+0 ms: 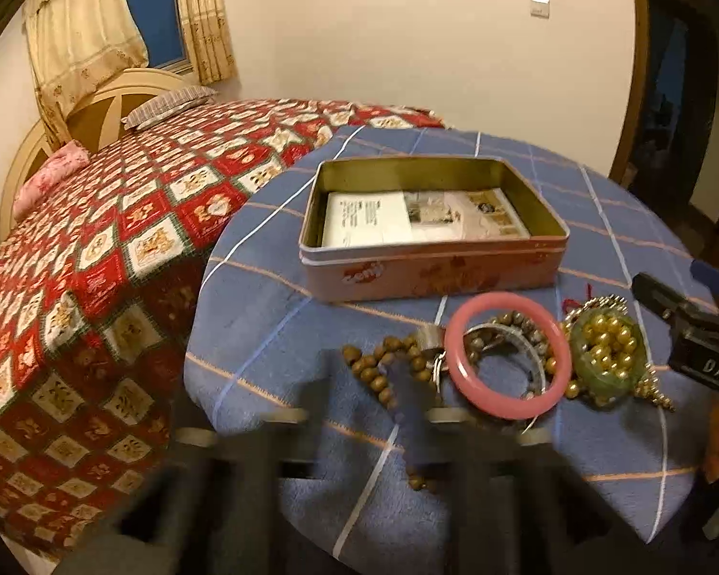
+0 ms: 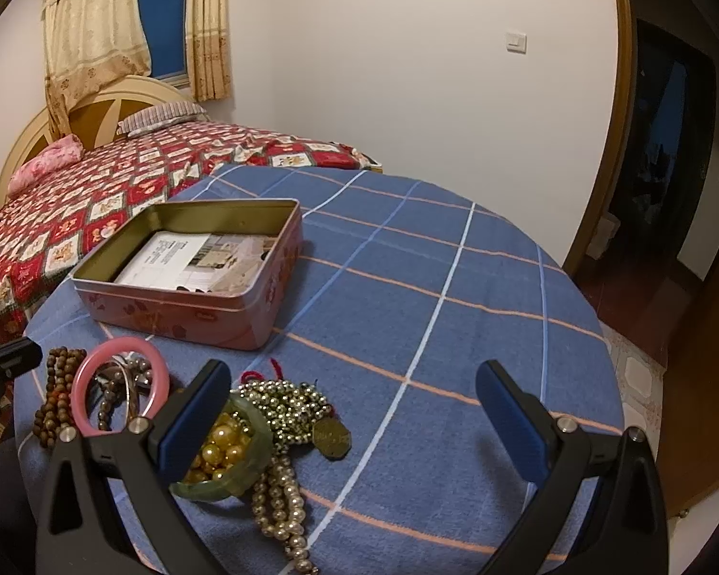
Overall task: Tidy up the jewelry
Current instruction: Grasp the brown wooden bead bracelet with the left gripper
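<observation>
A heap of jewelry lies on the blue checked tablecloth: a pink bangle, brown wooden beads, a green bangle holding gold pearls, and a gold bead necklace. An open pink tin with a leaflet inside stands behind the heap. My left gripper is blurred; its fingers stand apart over the brown beads, with cloth showing between them. My right gripper is open wide, its left finger over the green bangle.
A bed with a red patchwork quilt lies close to the table's left side. The round table's edge curves away on the right, with a dark doorway beyond. Bare cloth stretches to the right of the heap.
</observation>
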